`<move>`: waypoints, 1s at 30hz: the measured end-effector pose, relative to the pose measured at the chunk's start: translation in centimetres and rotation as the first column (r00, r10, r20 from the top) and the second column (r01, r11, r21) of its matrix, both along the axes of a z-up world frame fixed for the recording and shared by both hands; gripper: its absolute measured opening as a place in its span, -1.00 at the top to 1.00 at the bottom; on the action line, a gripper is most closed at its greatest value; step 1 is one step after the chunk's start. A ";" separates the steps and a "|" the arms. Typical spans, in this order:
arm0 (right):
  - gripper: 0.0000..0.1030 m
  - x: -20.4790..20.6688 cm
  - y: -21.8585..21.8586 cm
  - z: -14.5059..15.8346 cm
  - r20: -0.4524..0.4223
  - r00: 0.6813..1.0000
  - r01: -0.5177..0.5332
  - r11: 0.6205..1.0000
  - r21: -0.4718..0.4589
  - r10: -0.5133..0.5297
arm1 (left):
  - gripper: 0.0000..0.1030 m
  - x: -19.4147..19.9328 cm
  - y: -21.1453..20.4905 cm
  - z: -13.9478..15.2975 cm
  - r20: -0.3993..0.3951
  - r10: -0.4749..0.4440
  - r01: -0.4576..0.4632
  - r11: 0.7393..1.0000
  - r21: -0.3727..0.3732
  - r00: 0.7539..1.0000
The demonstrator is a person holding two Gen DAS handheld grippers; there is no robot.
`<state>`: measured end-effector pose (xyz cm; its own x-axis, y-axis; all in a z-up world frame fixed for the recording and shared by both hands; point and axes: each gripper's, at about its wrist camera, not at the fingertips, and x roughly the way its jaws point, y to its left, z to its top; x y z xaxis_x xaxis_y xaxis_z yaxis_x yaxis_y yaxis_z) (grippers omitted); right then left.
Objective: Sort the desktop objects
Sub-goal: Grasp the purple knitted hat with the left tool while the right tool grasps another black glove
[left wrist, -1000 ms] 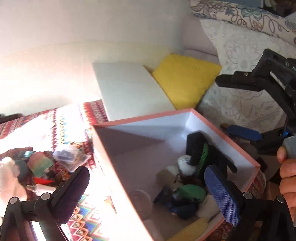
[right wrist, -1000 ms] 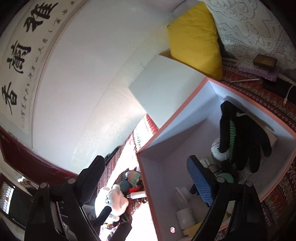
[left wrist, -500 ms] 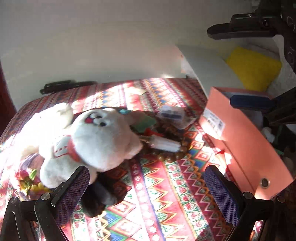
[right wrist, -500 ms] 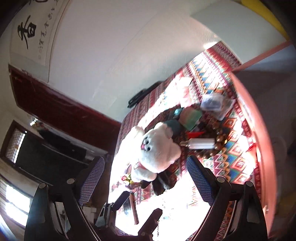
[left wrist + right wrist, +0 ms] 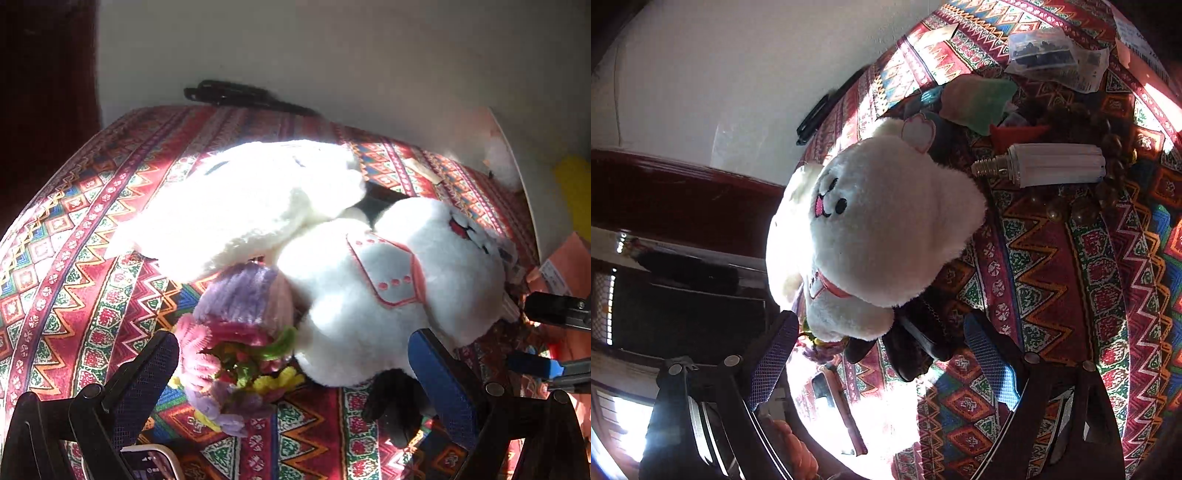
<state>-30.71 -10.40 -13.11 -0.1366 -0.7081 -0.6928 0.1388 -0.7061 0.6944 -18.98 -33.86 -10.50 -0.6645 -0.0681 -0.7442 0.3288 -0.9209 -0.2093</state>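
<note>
Our left gripper [image 5: 291, 373] fingers apart around a chenille bouquet [image 5: 236, 332], our right gripper [image 5: 882, 369] fingers apart, empty, below the white plush toy [image 5: 871, 229], patterned table [image 5: 1071, 295]

— The box is no longer looked into by either camera. A second ago its inside filled both views; now only a sliver of the pink box [image 5: 565, 266] is seen at the far right of the left gripper [image 5: 293, 373].

— And the white plush toy [image 5: 388, 280] has been brought right up between the left jaws, which are held wide, with the chenille flower bunch [image 5: 236, 339] now just ahead of them.

— On the right side, the toy [image 5: 879, 229] is seen much larger than half a second ago, directly ahead of the right gripper [image 5: 882, 365], whose jaws are likewise spread. The light bulb [image 5: 1041, 164] has been drawn closer too.
</note>
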 end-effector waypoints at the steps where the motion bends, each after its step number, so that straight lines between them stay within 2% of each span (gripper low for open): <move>1: -0.81 0.1 -0.8 0.3 -0.041 0.997 -0.063 0.996 0.058 0.066 | -0.98 -0.4 -0.7 -0.5 0.013 -0.002 0.002 1.000 0.008 1.000; 3: -0.80 0.4 -2.3 0.9 -0.112 0.972 -0.183 0.966 0.181 0.205 | -0.98 -1.2 -1.5 -1.5 0.036 -0.024 0.023 0.999 0.043 0.999; 4: -0.74 1.1 -3.6 1.0 -0.141 0.941 -0.265 0.931 0.251 0.306 | -0.98 -1.6 -1.8 -2.1 0.047 -0.038 0.035 0.997 0.062 0.998; 7: -0.60 3.7 -6.6 0.5 -0.215 0.830 -0.394 0.815 0.425 0.514 | -0.97 -2.9 -2.4 -3.5 0.085 -0.082 0.072 0.991 0.116 0.993; 8: -0.57 4.2 -7.4 -0.1 -0.216 0.811 -0.415 0.794 0.443 0.544 | -0.97 -3.2 -2.6 -3.8 0.084 -0.095 0.082 0.987 0.139 0.992; 11: -0.53 4.8 -9.5 -2.8 -0.189 0.779 -0.449 0.742 0.498 0.598 | -0.97 -3.6 -3.3 -4.2 0.075 -0.118 0.102 0.976 0.193 0.990; 13: -0.55 5.0 -10.7 -4.7 -0.206 0.759 -0.416 0.704 0.575 0.617 | -0.97 -3.5 -3.9 -4.7 0.076 -0.132 0.112 0.968 0.227 0.988; 15: -0.60 5.7 -11.5 -4.8 -0.297 0.706 -0.380 0.697 0.607 0.643 | -0.97 -3.1 -5.0 -5.0 0.089 -0.125 0.100 0.963 0.251 0.988; 17: 0.04 5.9 -11.6 -4.5 -0.306 0.679 -0.403 0.688 0.603 0.667 | -0.97 -2.6 -5.9 -5.2 0.099 -0.111 0.081 0.960 0.269 0.989; 18: 0.41 5.6 -11.3 -4.1 -0.296 0.694 -0.398 0.693 0.601 0.656 | -0.97 -2.3 -6.2 -5.2 0.099 -0.107 0.077 0.959 0.273 0.989; 19: 0.57 5.2 -10.6 -3.8 -0.285 0.718 -0.401 0.712 0.576 0.635 | -0.97 -2.2 -6.4 -5.2 0.098 -0.109 0.078 0.958 0.276 0.989; 23: 0.61 4.1 -7.3 -2.6 -0.248 0.789 -0.401 0.777 0.484 0.562 | -0.98 -2.8 -5.9 -5.7 0.126 -0.135 0.105 0.969 0.223 0.983; 28: 0.60 3.3 -3.7 -1.8 -0.229 0.816 -0.405 0.808 0.427 0.530 | -0.97 -3.8 -4.0 -5.6 0.153 -0.167 0.155 0.984 0.082 0.974; 30: 0.60 3.0 -2.4 -1.7 -0.224 0.823 -0.402 0.814 0.420 0.522 | -0.70 -4.0 -3.1 -5.5 0.156 -0.180 0.177 0.984 0.034 0.971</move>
